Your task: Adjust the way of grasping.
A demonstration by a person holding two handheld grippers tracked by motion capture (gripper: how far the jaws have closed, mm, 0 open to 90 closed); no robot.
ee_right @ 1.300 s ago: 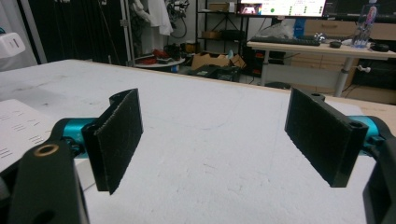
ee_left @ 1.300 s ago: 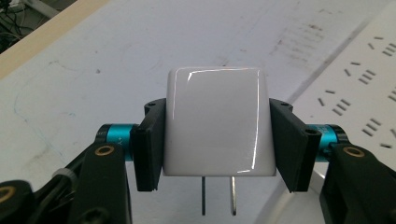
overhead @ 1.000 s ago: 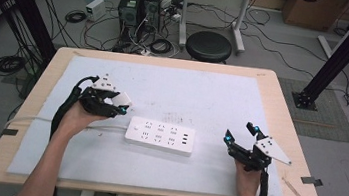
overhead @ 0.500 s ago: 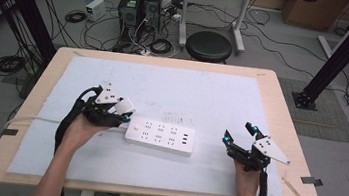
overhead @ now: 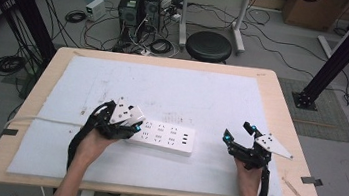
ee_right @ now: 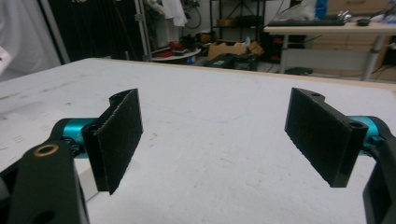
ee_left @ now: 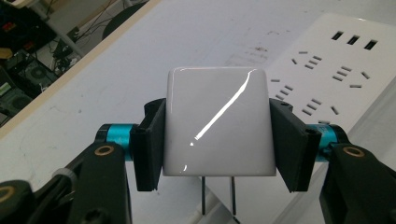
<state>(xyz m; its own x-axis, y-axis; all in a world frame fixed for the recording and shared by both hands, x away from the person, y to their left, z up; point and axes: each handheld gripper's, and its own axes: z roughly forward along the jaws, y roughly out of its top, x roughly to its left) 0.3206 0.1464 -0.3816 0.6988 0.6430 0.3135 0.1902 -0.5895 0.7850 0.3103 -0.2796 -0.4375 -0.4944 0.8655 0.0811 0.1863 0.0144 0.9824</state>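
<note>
A white power strip (overhead: 162, 136) lies on the white mat near the table's front, with several sockets and USB ports on its top (ee_left: 327, 74). My left gripper (overhead: 134, 123) hangs over the strip's left end, shut on a glossy white plug adapter (ee_left: 217, 121) whose two metal prongs (ee_left: 218, 196) point down toward the strip's edge. My right gripper (overhead: 240, 132) rests at the right of the mat, a hand's width from the strip. Its jaws stand wide open over bare mat (ee_right: 215, 140), with nothing between them.
The white mat (overhead: 173, 93) covers most of the wooden table (overhead: 274, 90). A white cable (overhead: 43, 121) runs left from the strip off the table's edge. A small stick (overhead: 293, 189) lies at the front right corner. A stool and computers stand on the floor behind.
My left gripper has moved to the right with the adapter, from left of the strip to above its left end, and a little lower. The right gripper has stayed put.
</note>
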